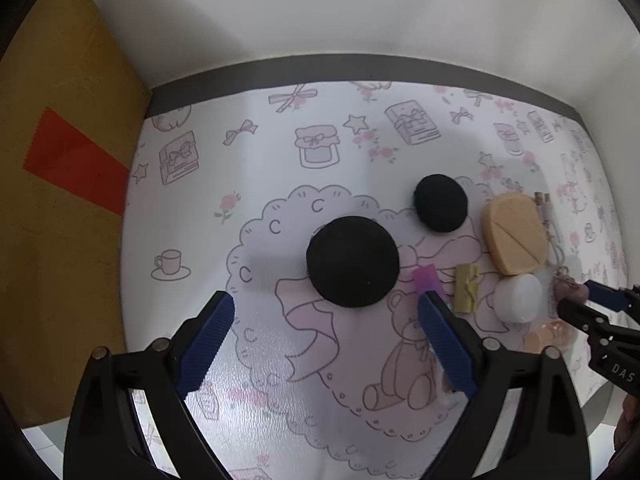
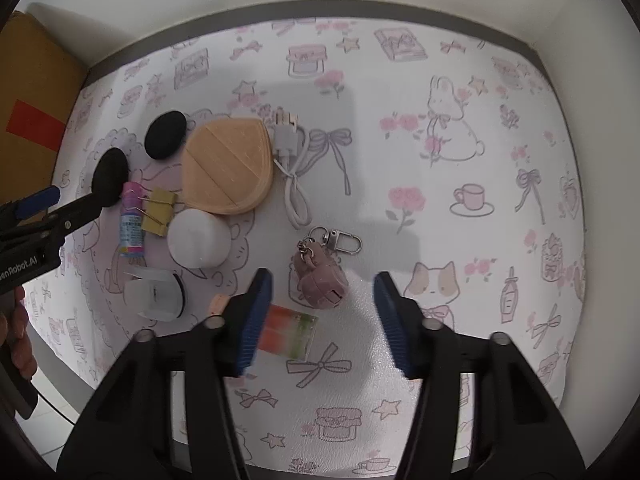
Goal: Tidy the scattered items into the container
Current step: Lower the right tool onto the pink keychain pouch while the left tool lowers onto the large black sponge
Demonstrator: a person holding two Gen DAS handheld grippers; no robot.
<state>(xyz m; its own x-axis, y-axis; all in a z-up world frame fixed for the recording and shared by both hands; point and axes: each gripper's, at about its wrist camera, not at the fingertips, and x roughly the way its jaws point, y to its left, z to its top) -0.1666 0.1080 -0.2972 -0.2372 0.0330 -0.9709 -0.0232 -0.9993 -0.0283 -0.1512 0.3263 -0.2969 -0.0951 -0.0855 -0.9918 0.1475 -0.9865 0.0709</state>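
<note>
At about nine o'clock of the cluster lie two black round puffs, the larger [image 1: 353, 261] nearer the left hand-held gripper [image 1: 326, 308], whose blue-padded jaws stand wide apart and hold nothing. Next come a purple tube [image 2: 132, 220], a yellow binder clip [image 2: 158, 211], a white puff [image 2: 199, 238] and a tan leaf-shaped sponge [image 2: 228, 165], lying close together. A white cable [image 2: 294, 176] is at the sponge's three o'clock. A pink keychain pouch [image 2: 322, 280] sits just ahead of the right hand-held gripper [image 2: 322, 312], also wide open and empty. No container can be made out. The table [image 2: 460, 80] wears a white cover with pink drawings, against a pale wall [image 1: 320, 8].
</note>
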